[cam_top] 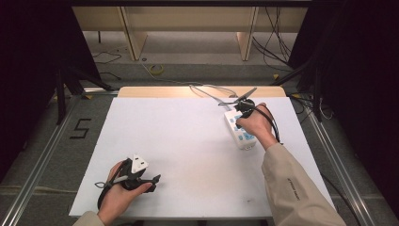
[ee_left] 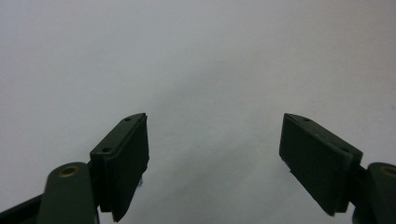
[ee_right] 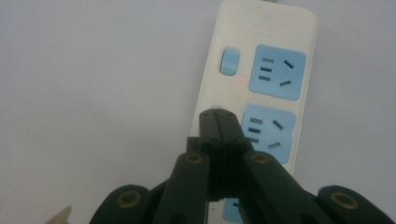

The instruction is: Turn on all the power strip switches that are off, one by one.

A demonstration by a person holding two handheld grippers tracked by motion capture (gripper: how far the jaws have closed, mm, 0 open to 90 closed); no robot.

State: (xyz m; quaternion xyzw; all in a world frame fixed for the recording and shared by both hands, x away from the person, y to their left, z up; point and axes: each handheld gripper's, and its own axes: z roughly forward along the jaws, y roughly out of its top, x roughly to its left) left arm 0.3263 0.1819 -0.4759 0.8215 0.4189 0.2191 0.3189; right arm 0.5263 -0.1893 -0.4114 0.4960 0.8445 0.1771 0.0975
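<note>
Right gripper [ee_right: 218, 116]: fingers [ee_right: 208, 128] pressed together with nothing between them, tips poised over the left edge of the white power strip [ee_right: 261, 28], beside its second blue socket [ee_right: 271, 133] and below the blue switch [ee_right: 229, 60]. Power strip: lies flat at the right rear of the white bench [cam_top: 188, 141], its cable [cam_top: 207, 92] trailing over the far edge. Left gripper [ee_left: 215, 158]: fingers [ee_left: 126, 158] wide apart, empty, over bare bench at the near left.
</note>
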